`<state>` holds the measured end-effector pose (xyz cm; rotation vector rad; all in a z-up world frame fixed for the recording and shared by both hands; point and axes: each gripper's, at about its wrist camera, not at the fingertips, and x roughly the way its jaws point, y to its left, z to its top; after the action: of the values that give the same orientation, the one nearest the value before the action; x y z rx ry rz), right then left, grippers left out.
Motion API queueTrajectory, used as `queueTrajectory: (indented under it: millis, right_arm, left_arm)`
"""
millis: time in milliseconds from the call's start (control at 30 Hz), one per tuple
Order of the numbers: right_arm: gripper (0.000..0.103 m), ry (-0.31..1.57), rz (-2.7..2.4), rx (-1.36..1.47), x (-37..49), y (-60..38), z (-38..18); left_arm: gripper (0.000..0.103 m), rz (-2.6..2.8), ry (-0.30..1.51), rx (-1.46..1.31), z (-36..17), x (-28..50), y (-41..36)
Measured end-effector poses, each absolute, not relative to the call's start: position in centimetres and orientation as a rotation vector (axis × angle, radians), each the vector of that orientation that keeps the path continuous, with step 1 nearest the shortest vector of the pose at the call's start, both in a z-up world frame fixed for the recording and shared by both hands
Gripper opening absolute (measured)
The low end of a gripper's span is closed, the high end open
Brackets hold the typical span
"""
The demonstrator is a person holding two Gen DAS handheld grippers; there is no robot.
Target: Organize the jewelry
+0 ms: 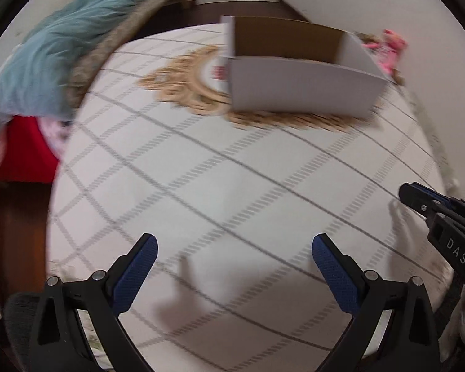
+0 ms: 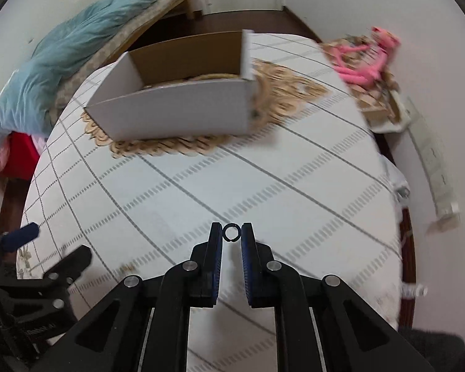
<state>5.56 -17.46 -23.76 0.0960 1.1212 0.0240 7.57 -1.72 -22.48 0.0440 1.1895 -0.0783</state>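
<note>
Ring [image 2: 231,232]: small dark band, nipped between the tips of the right gripper [image 2: 232,232], low over the checked tablecloth [image 2: 294,186], well short of the box.
Right gripper: jaws drawn narrow, pads touching the ring on both sides; nothing else between them.
Left gripper [image 1: 235,255]: jaws wide apart, nothing between them, only bare cloth beneath; well short of the box too, on the near side.
Risk, grip: hold sits at the very fingertips on a thin round edge; could pop sideways or roll off if squeezed unevenly or swung fast.
Risk, loss: dropped on the patterned cloth, hard to spot again.
Risk, drop-off: likely bound for the box; released early, would land on the doily.
Box [image 2: 183,93]: open white cardboard, brown inside, standing on the tan lace doily [image 2: 282,93].
Beyond the box: blue fluffy blanket [image 2: 77,40] far left, pink toy [image 2: 365,59] far right, both off the table.
</note>
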Motion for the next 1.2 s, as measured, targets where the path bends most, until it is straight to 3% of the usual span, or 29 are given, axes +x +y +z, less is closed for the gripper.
queueTrajectory:
  millis: [67,100,167,233,467,533,633,1000,1200]
  right_arm:
    - [0.013,1.124,-0.007,0.124,4.1,-19.1,-23.8]
    - [0.013,1.123,-0.019,0.133,3.7,-19.7,-23.8]
    - [0.013,1.128,-0.046,0.154,2.9,-20.9,-24.0]
    - [0.013,1.131,-0.066,0.169,2.8,-22.0,-24.4]
    - [0.013,1.137,-0.080,0.183,2.3,-22.9,-24.7]
    - [0.013,1.136,-0.078,0.184,2.4,-22.7,-24.7]
    - [0.013,1.130,-0.072,0.182,2.5,-22.4,-24.5]
    - [0.013,1.095,-0.037,0.203,2.7,-22.0,-22.8]
    - [0.013,1.035,0.040,0.254,4.9,-21.4,-18.8]
  left_arm:
    - [0.096,-0.120,1.189,0.059,-22.9,7.0,-3.4]
    - [0.084,-0.129,1.188,0.071,-23.0,6.8,-4.0]
    - [0.075,-0.146,1.199,0.093,-23.6,6.6,-5.3]
    - [0.058,-0.153,1.202,0.102,-24.0,6.5,-6.0]
    - [0.029,-0.172,1.181,0.111,-24.3,7.0,-6.9]
    - [0.016,-0.182,1.176,0.114,-24.3,7.0,-7.0]
    - [0.008,-0.193,1.174,0.112,-24.4,7.1,-7.2]
    - [0.006,-0.231,1.157,0.055,-22.7,6.9,-6.2]
    - [0.006,-0.272,1.093,-0.025,-17.0,9.0,-4.7]
